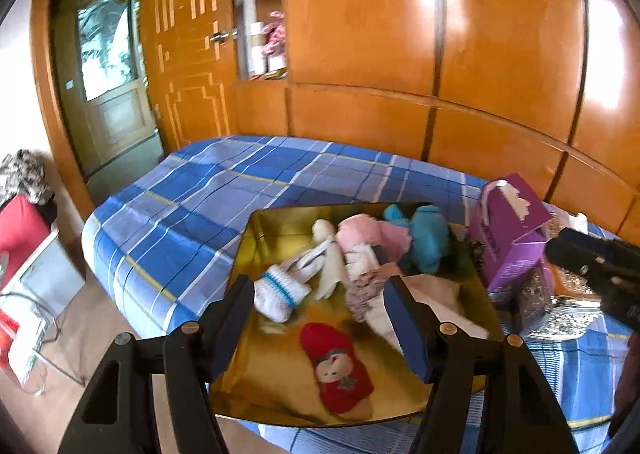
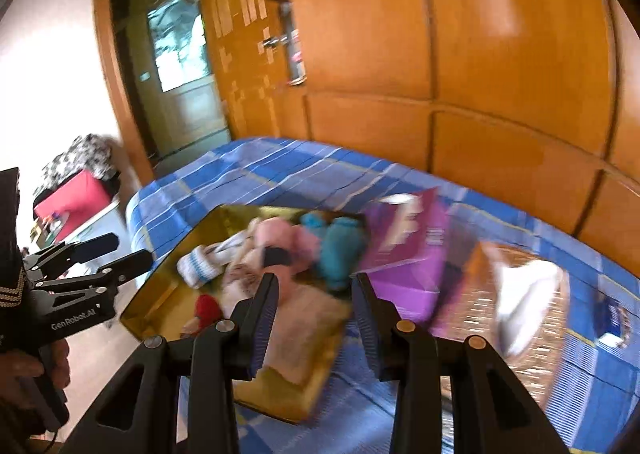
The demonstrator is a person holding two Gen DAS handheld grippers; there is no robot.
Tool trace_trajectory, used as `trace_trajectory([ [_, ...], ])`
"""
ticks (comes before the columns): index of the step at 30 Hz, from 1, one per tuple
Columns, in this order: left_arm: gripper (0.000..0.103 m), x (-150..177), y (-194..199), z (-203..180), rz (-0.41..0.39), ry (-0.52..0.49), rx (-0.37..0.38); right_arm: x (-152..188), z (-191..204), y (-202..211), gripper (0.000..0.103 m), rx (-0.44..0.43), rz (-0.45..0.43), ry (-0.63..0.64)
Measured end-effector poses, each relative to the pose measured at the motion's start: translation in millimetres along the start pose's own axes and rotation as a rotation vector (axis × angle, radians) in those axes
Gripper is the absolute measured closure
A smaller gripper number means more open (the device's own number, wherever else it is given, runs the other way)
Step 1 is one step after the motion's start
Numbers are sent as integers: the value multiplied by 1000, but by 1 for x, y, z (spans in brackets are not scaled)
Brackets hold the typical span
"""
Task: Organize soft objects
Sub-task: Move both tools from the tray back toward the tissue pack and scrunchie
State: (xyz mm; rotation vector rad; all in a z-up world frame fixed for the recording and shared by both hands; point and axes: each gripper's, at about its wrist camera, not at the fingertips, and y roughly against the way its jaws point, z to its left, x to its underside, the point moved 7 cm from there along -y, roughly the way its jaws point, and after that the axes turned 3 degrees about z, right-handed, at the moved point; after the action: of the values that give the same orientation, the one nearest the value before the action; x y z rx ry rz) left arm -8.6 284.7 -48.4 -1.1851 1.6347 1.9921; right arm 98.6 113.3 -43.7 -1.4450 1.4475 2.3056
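Reading "GenRobot.AI" on left claw (image 2: pixel 110 254); both claws, right claw (image 2: pixel 316 294) included, spread, holding nothing.

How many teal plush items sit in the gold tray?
2, side by side at the far right corner of the gold tray: one teal plush, another teal plush. Others may hide under the pile.

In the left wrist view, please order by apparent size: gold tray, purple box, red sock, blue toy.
1. gold tray
2. purple box
3. red sock and blue toy look alike; the sock lies nearer the camera, so I leave them unranked.
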Motion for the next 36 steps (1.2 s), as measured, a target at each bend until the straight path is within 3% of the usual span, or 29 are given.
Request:
trace_trajectory([
  [10,35,-26,16,-68,-55,-144,93,33,-122,57,65,217,-52,-189],
  [21,35,-50,45,-205,-114,-382,320,141,-259,105,65,492,78,-496],
  [26,30,-48,54,-281,-76,-462,450,186,-288,124,65,547,121,-593],
  [30,20,-41,56,-346,-76,-578,490,203,-301,133,65,560,132,-630],
  [34,18,-32,43,-407,44,-611,580,212,-310,133,65,557,143,-640],
  [36,18,-30,29,-435,79,-605,581,215,-314,132,65,553,142,-643],
])
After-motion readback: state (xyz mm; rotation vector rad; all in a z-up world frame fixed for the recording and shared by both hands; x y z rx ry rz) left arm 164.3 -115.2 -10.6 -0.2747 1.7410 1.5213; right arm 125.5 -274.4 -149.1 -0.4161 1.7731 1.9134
